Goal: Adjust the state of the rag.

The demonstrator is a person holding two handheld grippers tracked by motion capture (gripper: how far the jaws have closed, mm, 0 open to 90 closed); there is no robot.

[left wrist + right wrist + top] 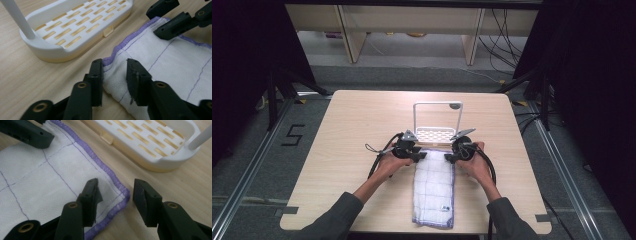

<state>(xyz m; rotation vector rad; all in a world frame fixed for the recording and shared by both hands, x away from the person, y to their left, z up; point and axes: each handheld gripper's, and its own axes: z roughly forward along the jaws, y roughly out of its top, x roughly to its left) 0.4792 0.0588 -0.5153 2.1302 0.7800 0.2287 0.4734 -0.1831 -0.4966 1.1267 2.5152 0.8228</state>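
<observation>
**Both grippers at the far corners of the folded cloth**

The fingers (97,82) of the left gripper (114,82) stand at a narrow gap around the far left corner of the cloth (172,65). The purple-edged corner is bunched up between them. One finger seems to touch the hem, but the other finger is a little apart from the fabric, so the corner is between the fingers and not clamped.

The fingers (91,200) of the right gripper (116,200) are at a middle width. One finger rests on top of the white fabric, just inside the purple hem. The other finger stands beside the far right corner, over the bare wood. The corner lies between them and it is not pinched.

In the high view, the left gripper (408,148) and the right gripper (460,148) are at the two far corners of the cloth (433,187), each one in a hand of the person. The cloth is white with thin purple lines and a purple border. It lies folded in a long strip on the tabletop (357,120), and it runs from the grippers toward the near edge.

Just behind the far edge of the cloth stands a white rack (436,134) with a slotted base and an upright frame. It is near the cloth but does not touch it.
</observation>
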